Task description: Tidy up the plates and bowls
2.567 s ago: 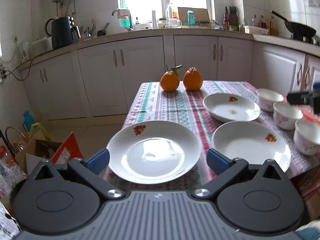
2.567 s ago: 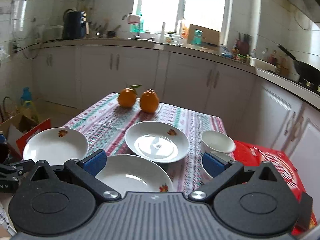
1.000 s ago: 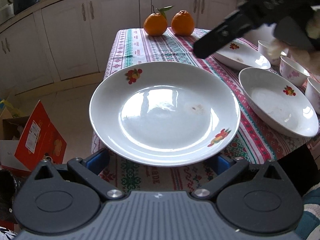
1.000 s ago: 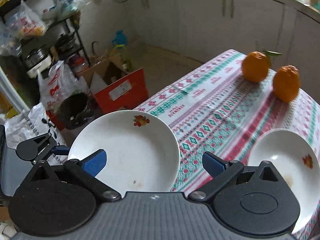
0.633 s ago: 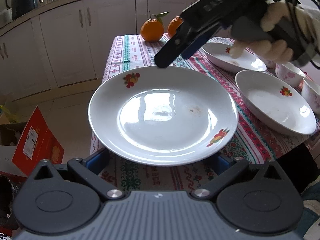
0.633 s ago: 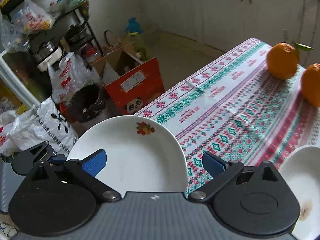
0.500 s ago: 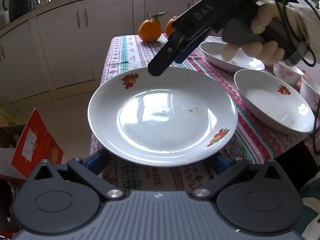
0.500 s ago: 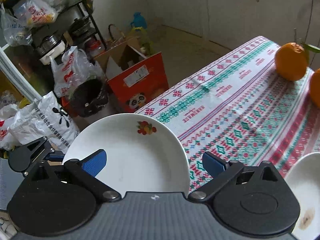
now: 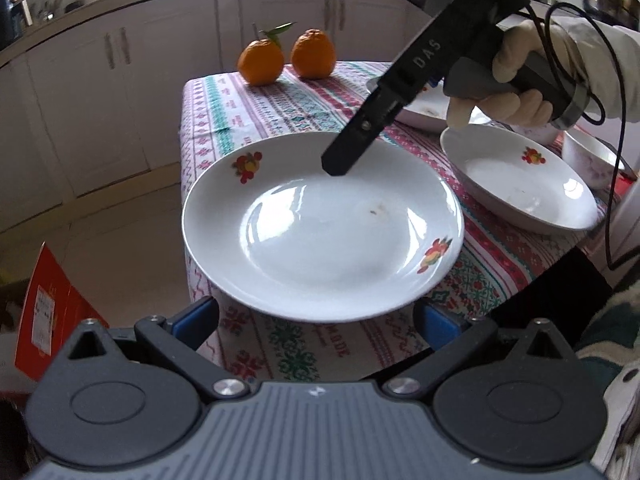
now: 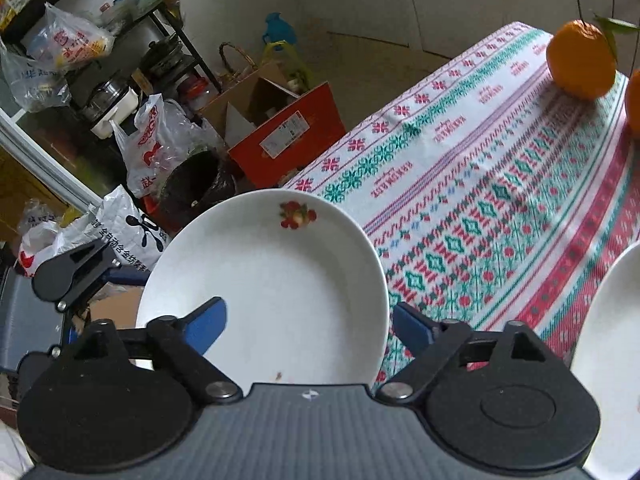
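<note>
White plate [image 9: 320, 236] | R hand-held gripper [image 10: 308, 320] angled down, spread over rim | L hand-held gripper [image 9: 316, 316] spread

Both tools wide-jawed: left tool [image 9: 316, 316], right tool [image 10: 308, 322].

Plate [image 9: 320, 236] sits at near-left corner of table [image 9: 208, 112], overhanging the edge. Second plate [image 9: 520, 184] just right of it, third plate [image 9: 424, 112] behind that, bowl [image 9: 592, 160] at right edge. Two oranges [image 9: 286, 58] side by side at far edge. Box [image 10: 286, 134] on floor, left of table.
</note>
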`<state>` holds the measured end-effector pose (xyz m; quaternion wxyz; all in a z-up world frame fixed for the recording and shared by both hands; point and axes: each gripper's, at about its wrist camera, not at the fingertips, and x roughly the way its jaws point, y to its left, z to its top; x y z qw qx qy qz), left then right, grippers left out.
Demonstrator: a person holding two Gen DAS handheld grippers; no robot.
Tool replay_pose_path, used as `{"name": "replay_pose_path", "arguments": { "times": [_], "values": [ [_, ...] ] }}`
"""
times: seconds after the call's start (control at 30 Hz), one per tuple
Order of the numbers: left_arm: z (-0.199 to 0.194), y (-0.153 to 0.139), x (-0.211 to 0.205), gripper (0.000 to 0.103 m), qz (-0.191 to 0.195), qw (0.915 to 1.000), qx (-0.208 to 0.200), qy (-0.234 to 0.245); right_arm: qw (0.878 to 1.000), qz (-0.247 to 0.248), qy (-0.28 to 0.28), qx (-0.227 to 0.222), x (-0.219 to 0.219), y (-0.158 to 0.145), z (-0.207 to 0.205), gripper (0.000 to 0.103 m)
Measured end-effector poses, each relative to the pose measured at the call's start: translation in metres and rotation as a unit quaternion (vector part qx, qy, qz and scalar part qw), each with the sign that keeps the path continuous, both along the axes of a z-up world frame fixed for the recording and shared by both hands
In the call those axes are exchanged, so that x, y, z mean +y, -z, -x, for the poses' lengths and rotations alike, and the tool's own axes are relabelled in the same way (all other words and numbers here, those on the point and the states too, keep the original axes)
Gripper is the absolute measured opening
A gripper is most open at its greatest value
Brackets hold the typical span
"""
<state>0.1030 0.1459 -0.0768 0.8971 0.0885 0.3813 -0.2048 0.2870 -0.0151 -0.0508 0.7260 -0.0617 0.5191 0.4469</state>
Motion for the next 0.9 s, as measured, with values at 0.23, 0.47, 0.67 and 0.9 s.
{"name": "replay_pose_path", "arguments": {
  "times": [0.23,0.47,0.67,0.9],
  "values": [
    [-0.006,-0.003,0.003,0.102,-0.011,0.9992,0.002,0.037,1.0,-0.014,0.011,0.015,-0.004,0.001,-0.002,0.081],
    [-0.015,-0.005,0.004,0.101,-0.016,0.998,0.019,0.059,0.999,-0.025,0.019,0.029,-0.008,0.002,-0.005,0.079],
    [-0.018,-0.005,0.003,0.101,-0.024,0.9972,0.029,0.065,0.998,-0.031,0.026,0.042,-0.01,0.002,-0.006,0.08],
    [-0.025,-0.008,0.003,0.101,-0.023,0.9969,0.029,0.069,0.998,-0.026,0.033,0.036,-0.01,0.001,-0.009,0.08]
  ]
}}
